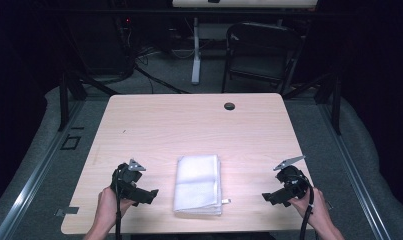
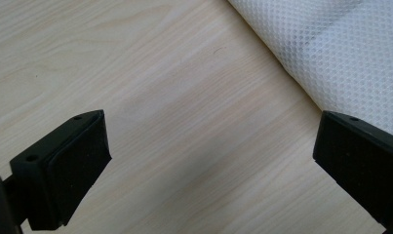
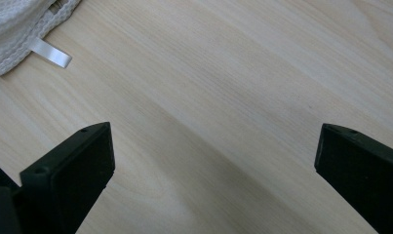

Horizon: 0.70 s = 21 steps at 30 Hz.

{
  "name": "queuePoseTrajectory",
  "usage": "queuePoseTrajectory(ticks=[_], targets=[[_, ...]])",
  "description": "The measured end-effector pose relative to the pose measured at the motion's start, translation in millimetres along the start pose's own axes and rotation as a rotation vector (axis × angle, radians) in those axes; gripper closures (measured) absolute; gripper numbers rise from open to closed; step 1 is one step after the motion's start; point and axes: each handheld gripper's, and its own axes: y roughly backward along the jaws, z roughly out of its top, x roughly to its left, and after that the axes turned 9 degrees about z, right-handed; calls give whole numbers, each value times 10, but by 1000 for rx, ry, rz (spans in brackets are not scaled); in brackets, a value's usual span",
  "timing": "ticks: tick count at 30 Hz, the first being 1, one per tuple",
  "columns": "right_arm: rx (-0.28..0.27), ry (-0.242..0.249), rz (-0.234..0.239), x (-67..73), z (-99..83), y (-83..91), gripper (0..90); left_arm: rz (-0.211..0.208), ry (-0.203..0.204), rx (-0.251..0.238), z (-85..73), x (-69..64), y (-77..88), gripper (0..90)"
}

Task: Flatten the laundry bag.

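A folded white towel [image 1: 198,184] is lying near the front edge of the desk [image 1: 189,125], its long axis running near to far. The left gripper [image 1: 150,194] and right gripper [image 1: 267,196] are flanking it, both released and holding nothing (jaws pointing inward), the left sitting slightly nearer the cloth.

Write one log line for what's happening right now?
left claw: open, empty | right claw: open, empty | folded white towel: between them, untouched
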Motion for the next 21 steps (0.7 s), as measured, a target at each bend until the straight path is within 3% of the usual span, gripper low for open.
queuePoseTrajectory(ticks=[13,21], targets=[[6,14,14,56,24,10,16,-42,-46,-37,102,-157,29,4],[5,9,14,69,34,24,21,-77,-92,-63,201,-331,26,11]])
